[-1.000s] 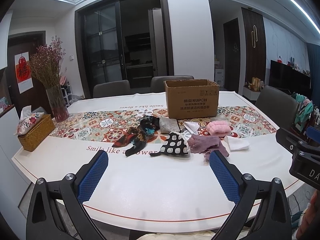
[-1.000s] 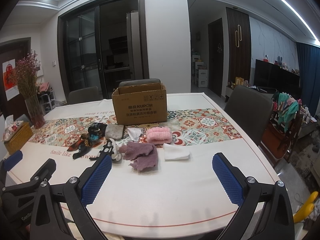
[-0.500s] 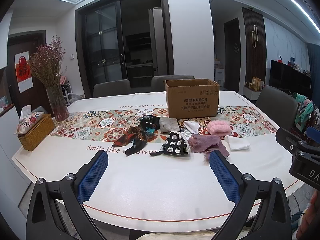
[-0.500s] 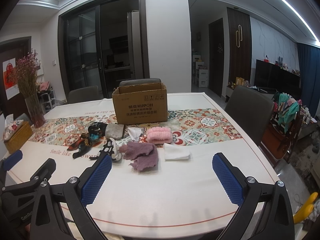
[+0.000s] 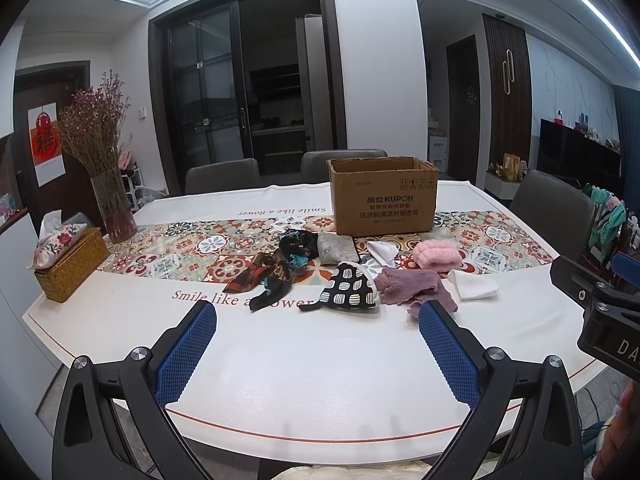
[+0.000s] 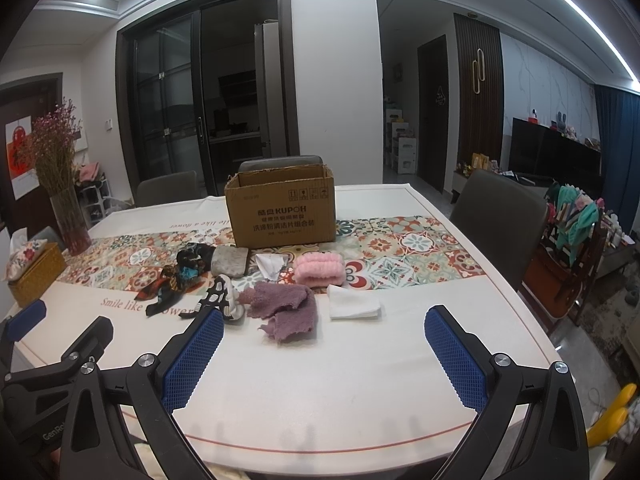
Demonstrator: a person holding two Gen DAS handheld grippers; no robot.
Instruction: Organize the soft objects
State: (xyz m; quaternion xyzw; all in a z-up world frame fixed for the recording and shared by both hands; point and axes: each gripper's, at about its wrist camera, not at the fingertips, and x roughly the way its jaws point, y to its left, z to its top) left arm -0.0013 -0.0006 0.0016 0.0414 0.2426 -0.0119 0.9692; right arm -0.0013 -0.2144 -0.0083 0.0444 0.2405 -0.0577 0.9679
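Note:
Several soft items lie mid-table in front of an open cardboard box [image 5: 383,195] [image 6: 281,208]: a dark patterned scarf [image 5: 276,270] [image 6: 180,278], a grey pouch [image 5: 337,246] [image 6: 229,262], a black-and-white cloth [image 5: 348,288] [image 6: 222,300], a purple fuzzy cloth [image 5: 414,286] [image 6: 286,308], a pink fluffy roll [image 5: 437,254] [image 6: 319,270], a small white cloth [image 5: 383,250] [image 6: 271,266] and a folded white cloth [image 5: 474,284] [image 6: 354,306]. My left gripper [image 5: 318,344] and right gripper [image 6: 324,348] are both open and empty, held above the table's near edge, short of the items.
A glass vase of dried flowers [image 5: 108,184] [image 6: 68,208] and a wicker tissue box [image 5: 68,262] [image 6: 34,272] stand at the table's left. Grey chairs surround the white table [image 5: 320,360], one at the right side [image 6: 496,216]. A patterned runner [image 5: 192,244] crosses the middle.

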